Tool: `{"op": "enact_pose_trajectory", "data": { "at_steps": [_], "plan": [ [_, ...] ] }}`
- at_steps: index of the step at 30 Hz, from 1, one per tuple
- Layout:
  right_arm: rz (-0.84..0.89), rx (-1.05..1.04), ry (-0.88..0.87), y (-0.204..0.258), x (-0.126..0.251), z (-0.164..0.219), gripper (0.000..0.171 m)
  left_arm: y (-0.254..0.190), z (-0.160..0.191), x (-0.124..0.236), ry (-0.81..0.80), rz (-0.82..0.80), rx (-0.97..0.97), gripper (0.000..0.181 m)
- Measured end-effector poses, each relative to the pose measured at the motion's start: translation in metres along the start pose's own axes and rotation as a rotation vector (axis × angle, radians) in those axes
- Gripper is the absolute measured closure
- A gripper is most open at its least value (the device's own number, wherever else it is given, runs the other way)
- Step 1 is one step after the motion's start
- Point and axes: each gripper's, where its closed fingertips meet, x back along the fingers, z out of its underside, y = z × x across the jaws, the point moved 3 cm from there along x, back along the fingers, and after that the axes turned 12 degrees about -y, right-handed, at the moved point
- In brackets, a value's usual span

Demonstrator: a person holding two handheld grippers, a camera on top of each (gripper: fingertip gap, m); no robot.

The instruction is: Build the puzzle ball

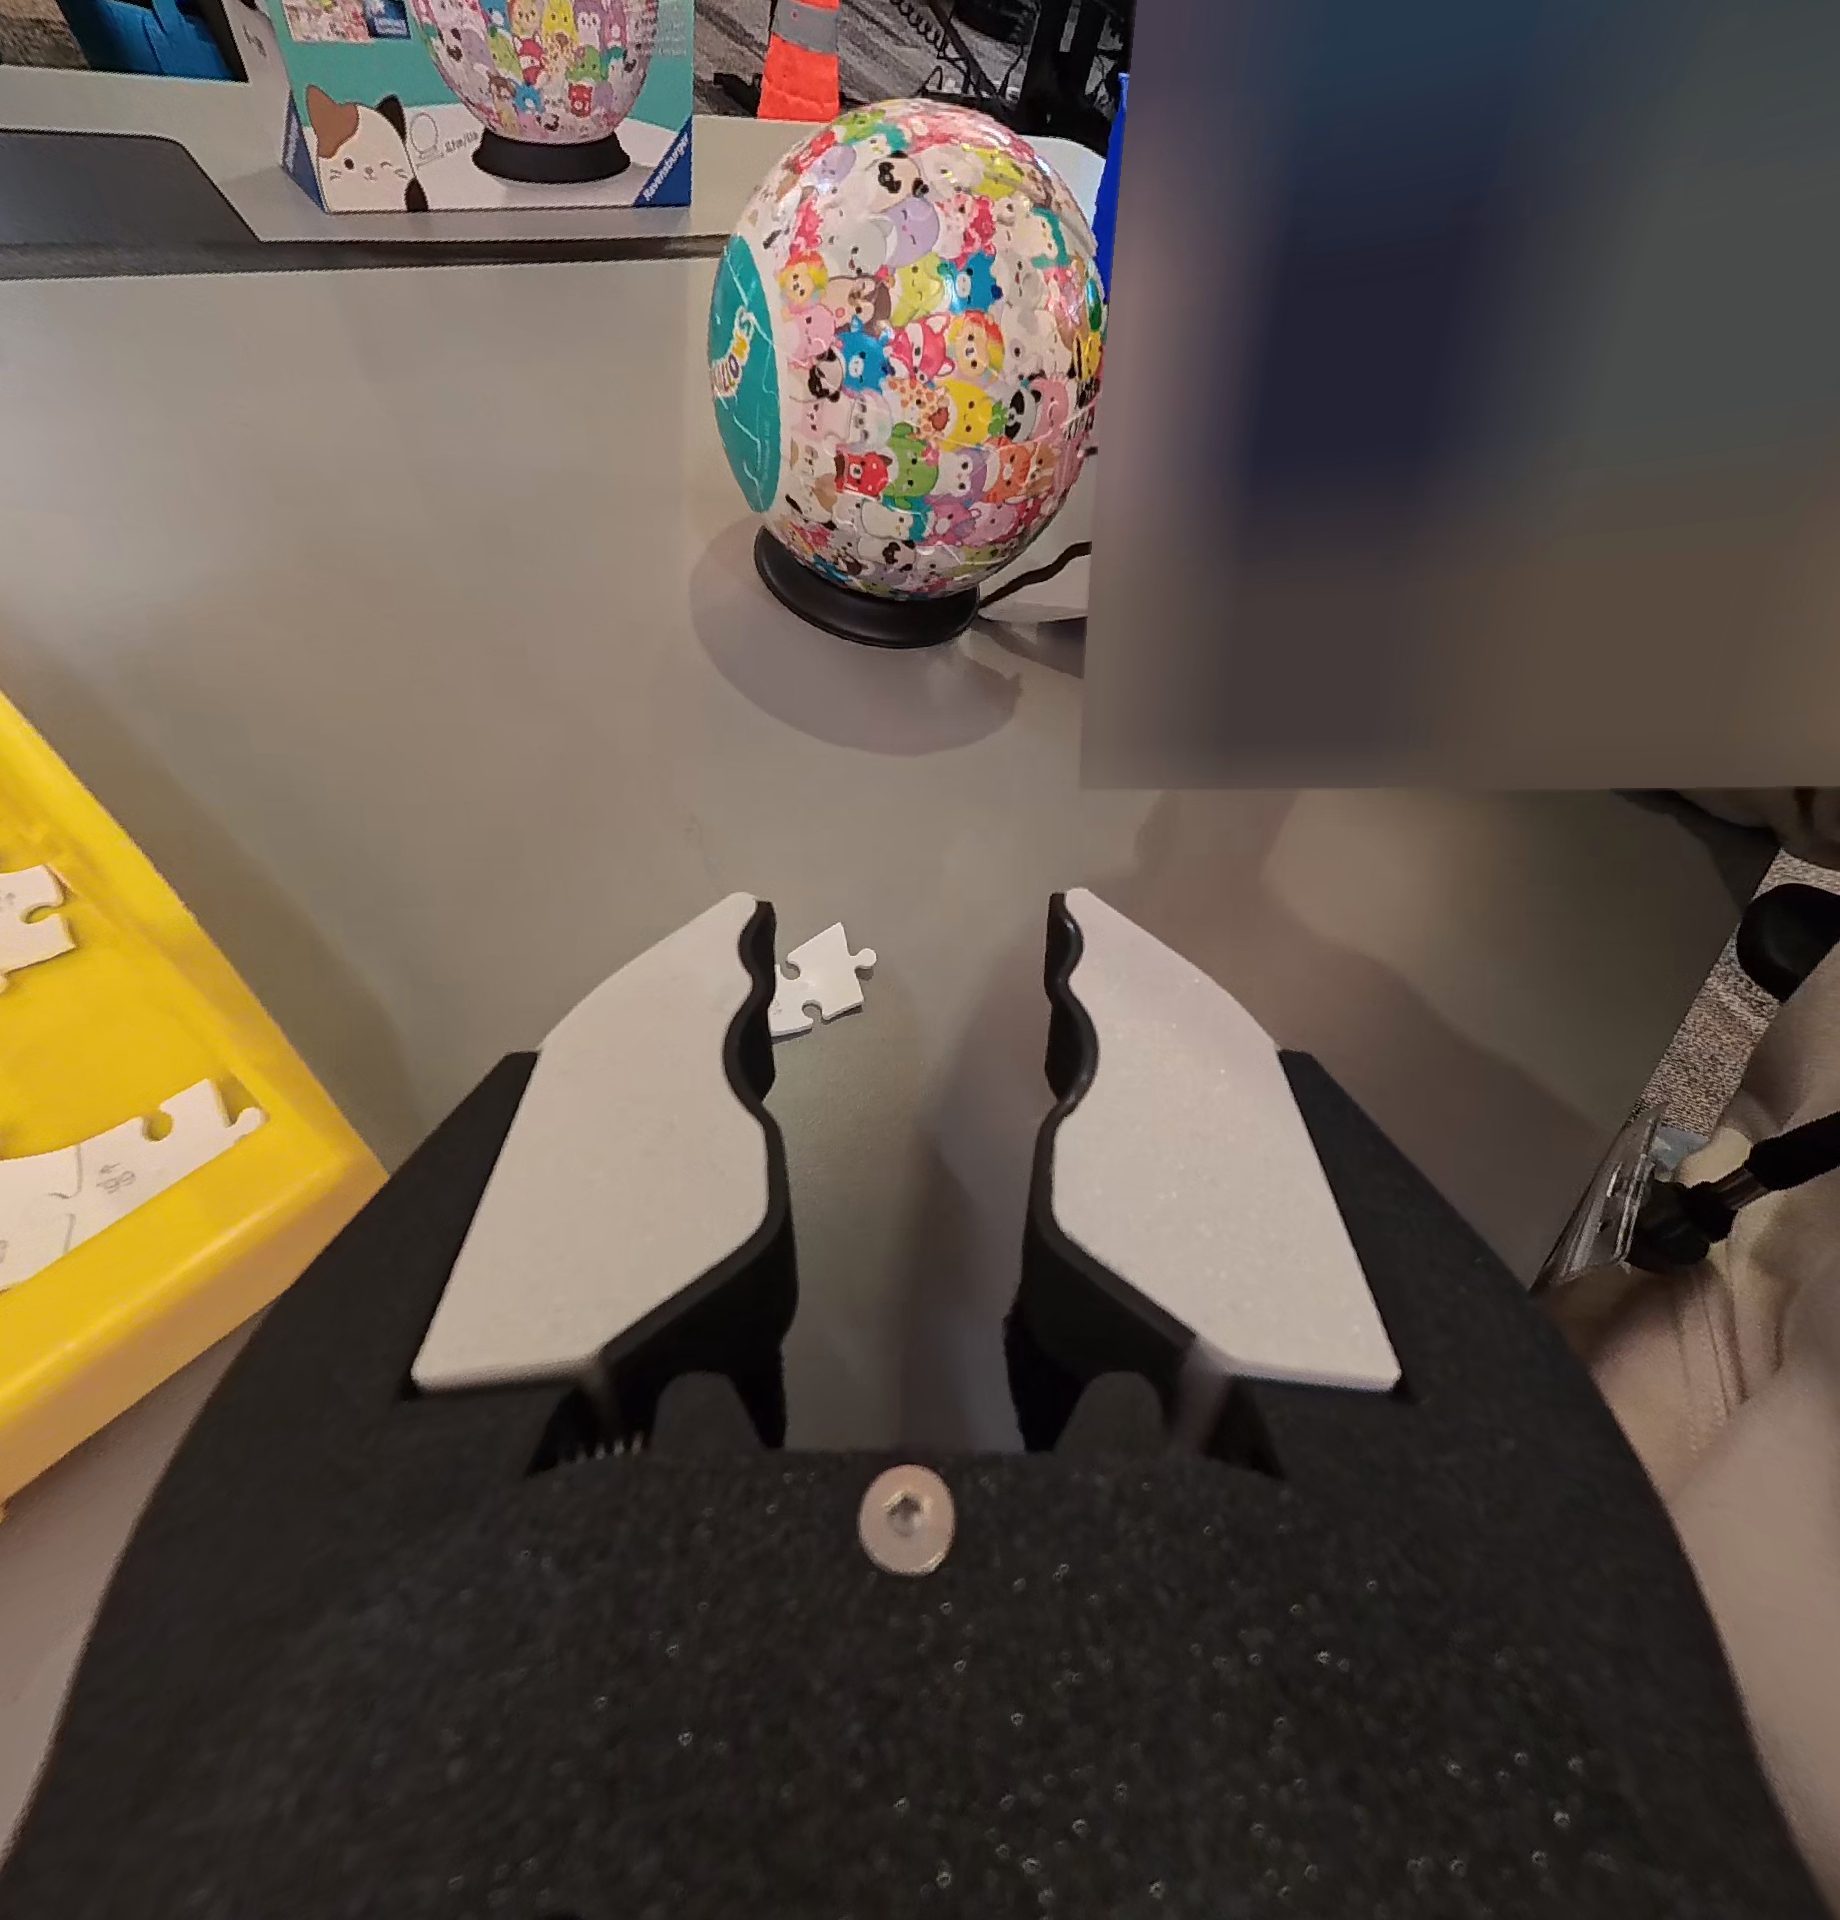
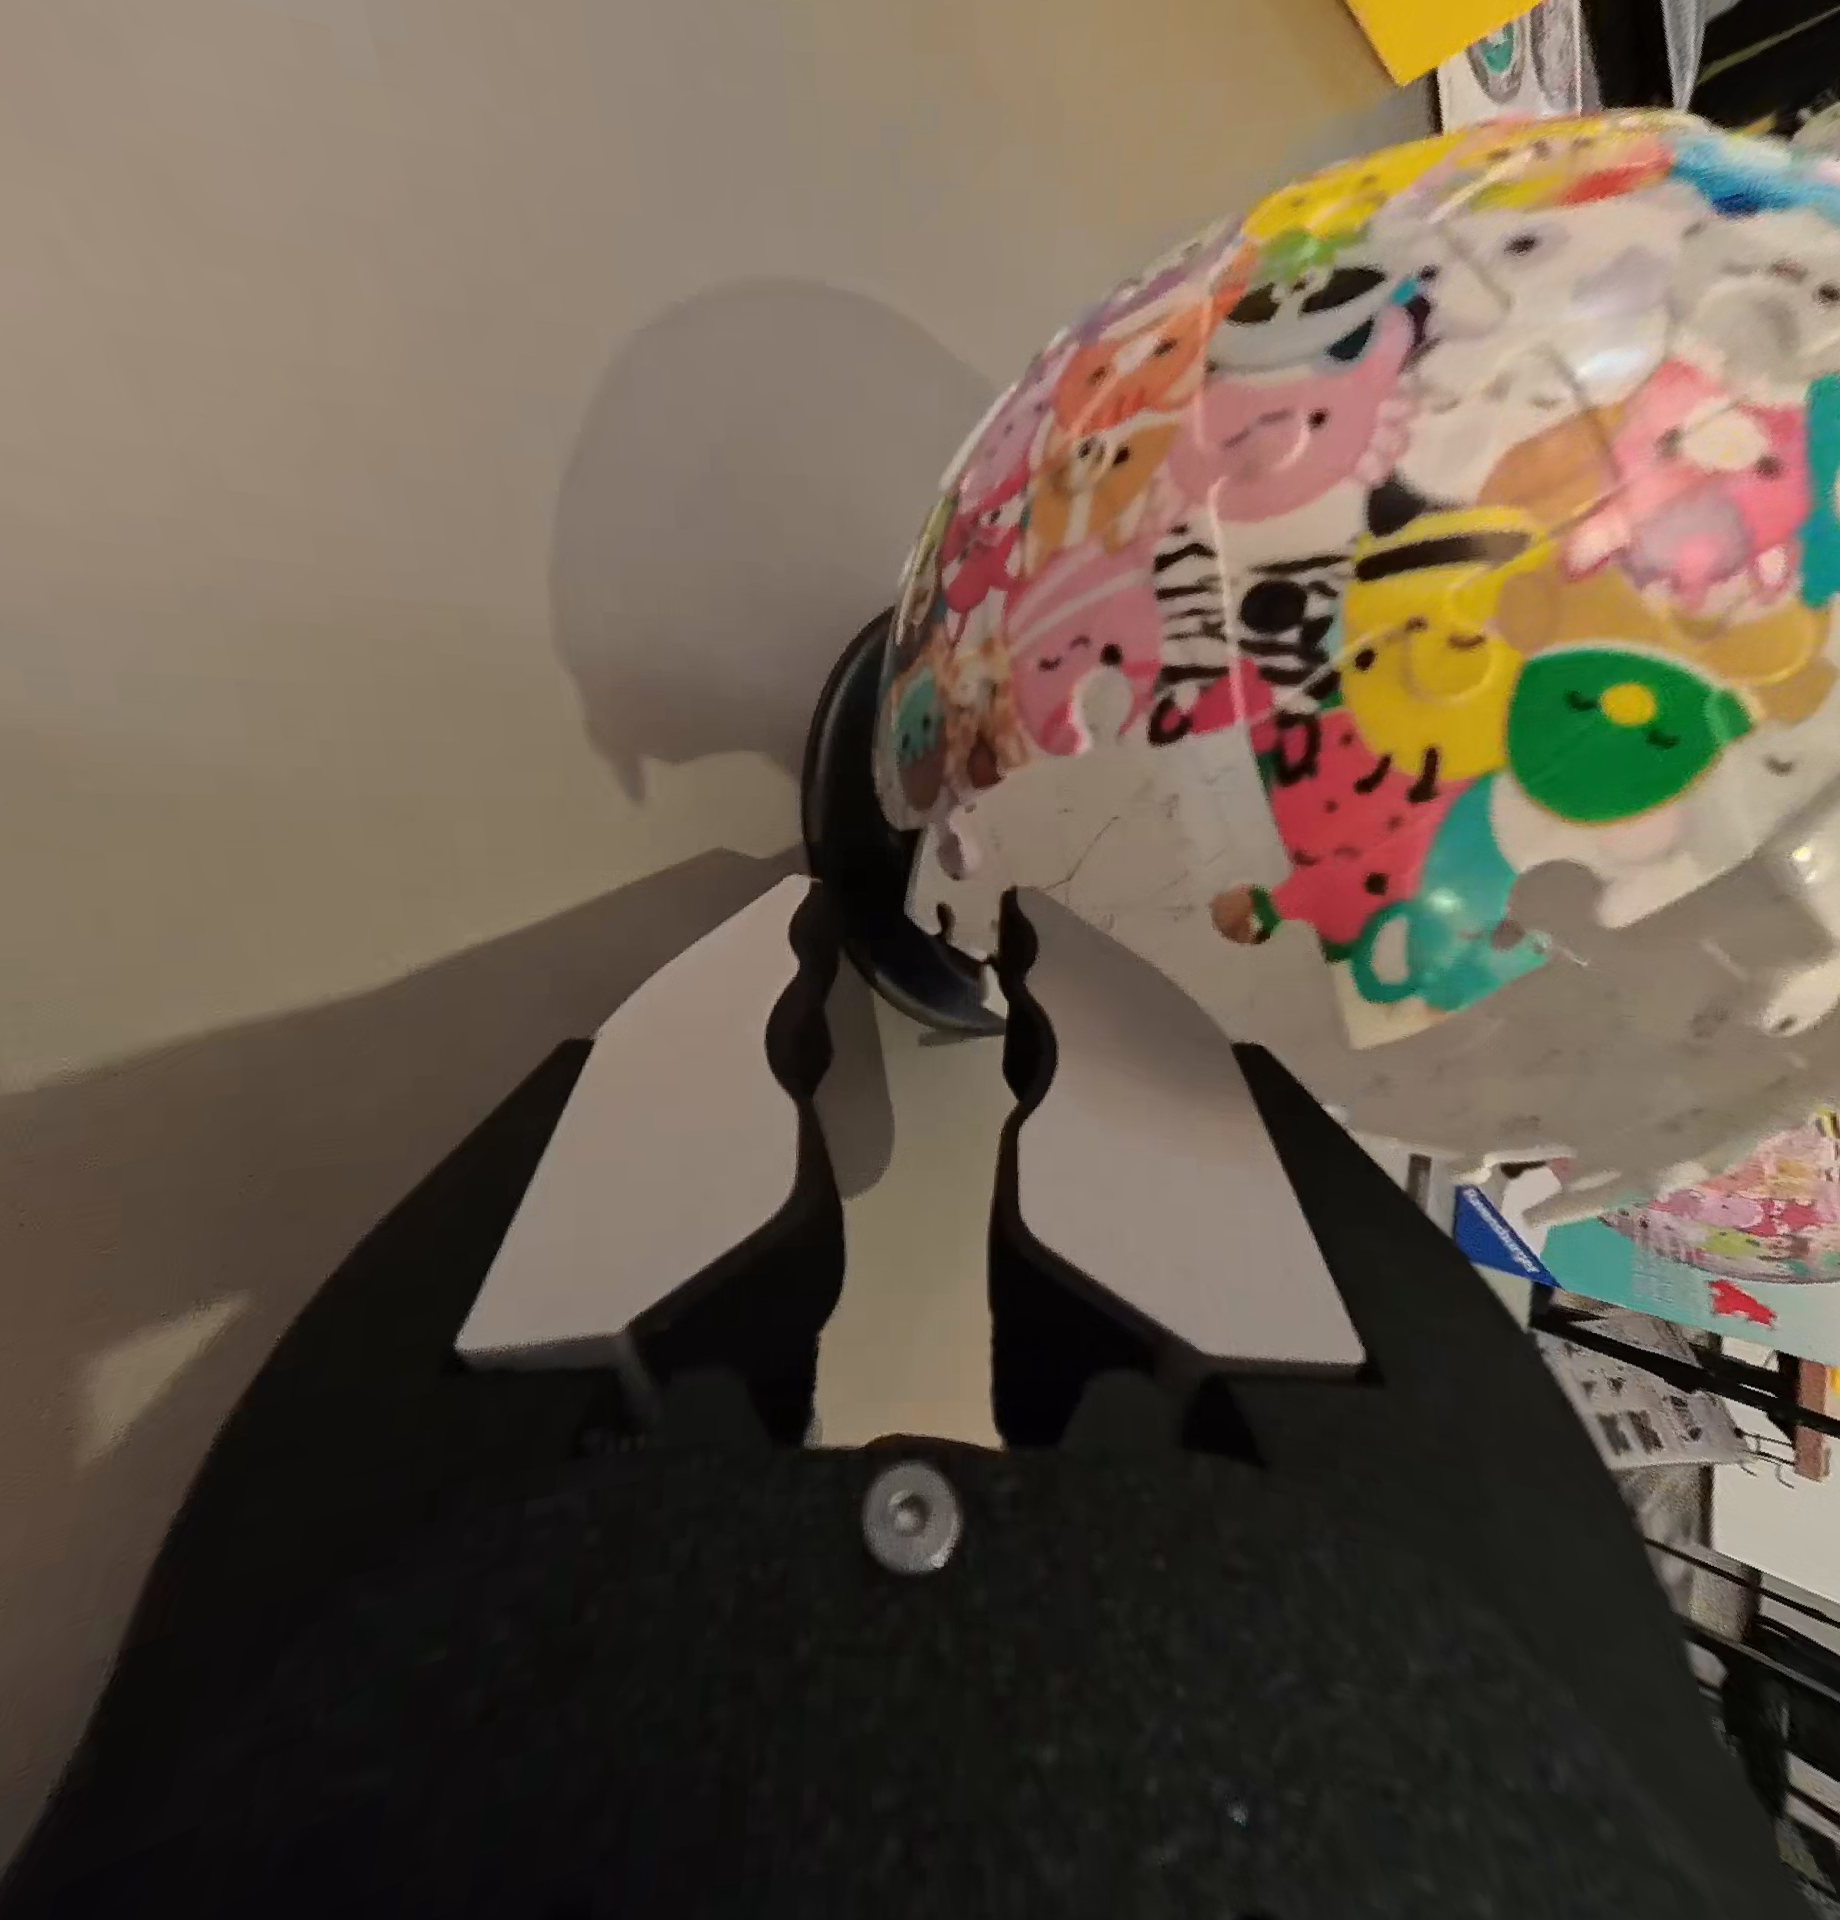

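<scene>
The left claw is standing spread over the grey table, and a white puzzle piece is lying just beside its left finger. Farther off, the puzzle ball is sitting on a black stand. Behind it a printed box is standing; its writing is left untold. The right claw is half spread, holding nothing, its tips close to the ball's open white gap.

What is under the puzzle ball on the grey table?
A round black stand sits under the puzzle ball and holds it above the grey table. Only the stand's rim shows; where the ball meets it is covered by the ball itself.
</scene>
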Motion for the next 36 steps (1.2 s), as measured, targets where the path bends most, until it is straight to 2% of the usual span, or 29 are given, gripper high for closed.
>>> {"op": "enact_pose_trajectory", "data": {
  "at_steps": [7,9,17,21,36],
  "plan": [
    [0.003,0.003,-0.009,0.002,-0.003,0.001,0.153,0.000,0.000,0.000,0.001,-0.001,-0.004,0.132],
    [0.041,0.010,-0.006,-0.002,-0.002,0.001,0.165,0.000,0.000,0.001,0.000,-0.002,-0.003,0.132],
    [0.083,0.156,0.070,-0.001,0.007,0.000,0.169,0.000,-0.002,0.001,-0.005,-0.003,-0.004,0.132],
    [0.059,0.247,0.138,-0.004,0.012,-0.001,0.169,-0.002,-0.002,0.001,-0.006,-0.001,-0.008,0.132],
    [-0.031,0.383,0.297,0.000,0.010,-0.003,0.169,-0.003,-0.002,-0.001,-0.005,0.001,-0.008,0.132]
  ]
}}
